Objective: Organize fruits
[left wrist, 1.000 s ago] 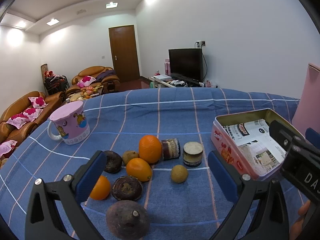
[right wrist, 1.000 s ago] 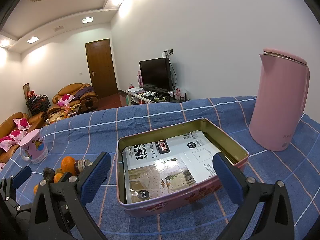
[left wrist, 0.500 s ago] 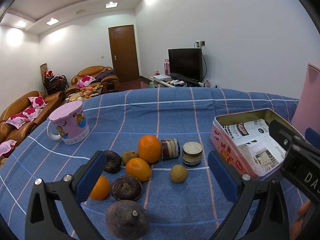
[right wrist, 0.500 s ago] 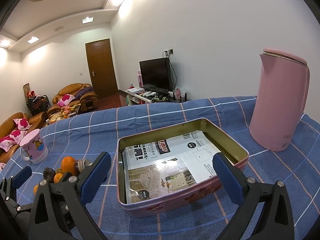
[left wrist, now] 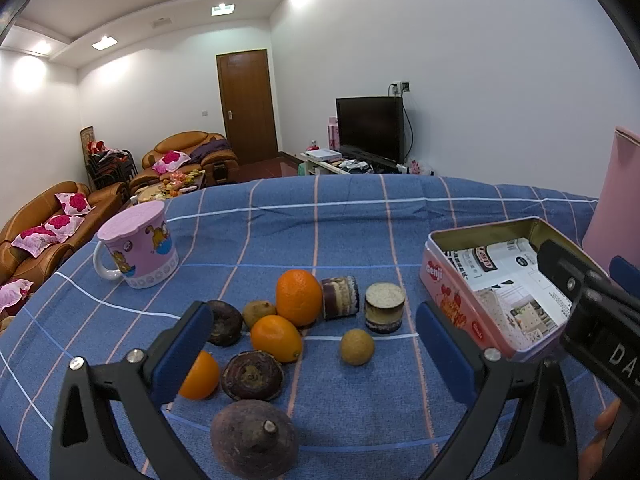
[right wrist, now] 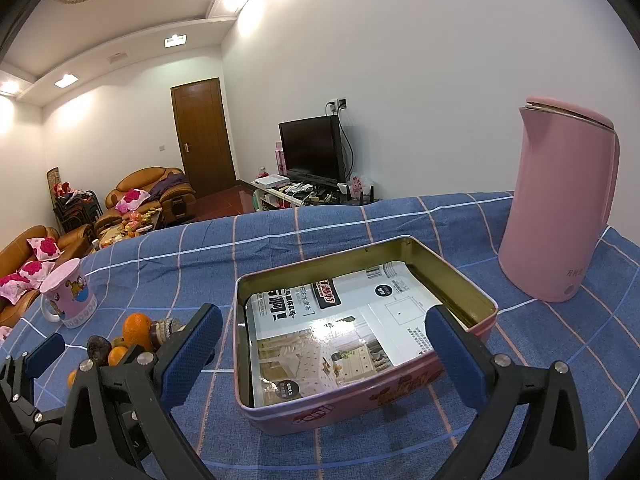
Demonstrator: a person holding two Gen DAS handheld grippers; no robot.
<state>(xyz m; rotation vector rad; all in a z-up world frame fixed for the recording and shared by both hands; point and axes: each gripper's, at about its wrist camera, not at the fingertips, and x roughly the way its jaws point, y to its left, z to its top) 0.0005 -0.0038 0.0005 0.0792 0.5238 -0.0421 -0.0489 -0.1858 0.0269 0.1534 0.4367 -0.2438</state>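
Blue checked tablecloth [left wrist: 340,232] underneath everything. Left gripper [left wrist: 316,344] low over the fruit pile, jaws spread wide with nothing between the pads, blue fingers [left wrist: 182,344] framing the cluster on either side. Within that frame: a large upright orange [left wrist: 298,297], a smaller orange [left wrist: 277,338] just in front of it and touching, a third orange [left wrist: 200,376] partly hidden behind the left pad. Dark brown round fruits nearby: one closest to the camera with its stem up [left wrist: 254,438], one flatter behind it [left wrist: 253,376], another at the left edge of the cluster [left wrist: 224,322]. A small tan fruit [left wrist: 259,312] tucked between that dark one and the oranges, a second tan one [left wrist: 357,346] lying apart to the right. Two short cut cylinders behind: one on its side [left wrist: 340,297] touching the large orange, one upright [left wrist: 384,307] just beside it. Pink cartoon mug [left wrist: 138,250] with a lid well off to the left. Right gripper [right wrist: 324,354] also spread wide and holding nothing, poised over the near edge of the open pink tin [right wrist: 360,400], which sits right of the fruit, lined with printed paper [right wrist: 340,320], no fruit inside. Tall pink kettle [right wrist: 560,204] upright beyond the tin, apart from it.
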